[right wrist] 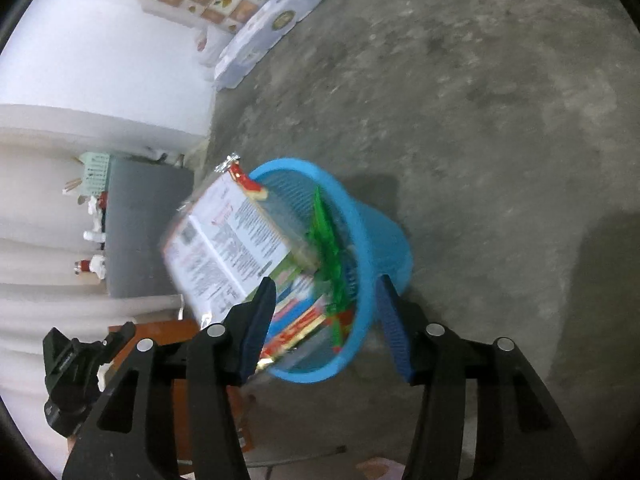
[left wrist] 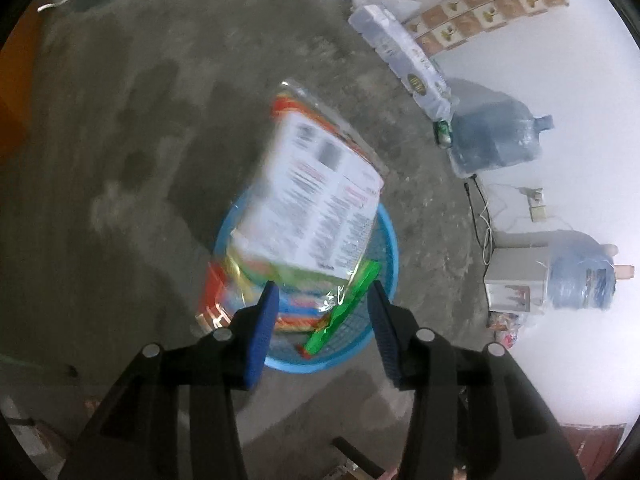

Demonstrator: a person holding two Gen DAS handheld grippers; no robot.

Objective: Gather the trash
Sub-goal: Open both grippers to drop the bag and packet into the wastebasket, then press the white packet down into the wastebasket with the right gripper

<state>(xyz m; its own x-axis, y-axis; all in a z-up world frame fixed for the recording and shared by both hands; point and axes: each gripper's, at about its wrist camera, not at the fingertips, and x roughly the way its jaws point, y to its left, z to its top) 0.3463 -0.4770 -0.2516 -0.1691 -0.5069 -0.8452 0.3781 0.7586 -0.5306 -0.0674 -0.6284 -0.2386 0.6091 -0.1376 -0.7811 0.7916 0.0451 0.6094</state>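
The blue basket point(left wrist: 390, 240) is latticed plastic with a smooth rim. Standing in the basket, the large snack packet point(left wrist: 316, 200) is glossy crinkled film, printed white on its back, and the green wrapper point(left wrist: 344, 308) beside it is shiny translucent plastic. Under the basket, the floor point(left wrist: 120, 140) is rough, matt, mottled concrete. Both grippers' pads point(right wrist: 390, 320) are ribbed blue plastic on matt black arms.

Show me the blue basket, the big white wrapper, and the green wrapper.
blue basket point(right wrist: 384, 236), right wrist view, outer wall.
big white wrapper point(left wrist: 320, 200), left wrist view, printed white back.
green wrapper point(left wrist: 344, 308), left wrist view, middle of strip.
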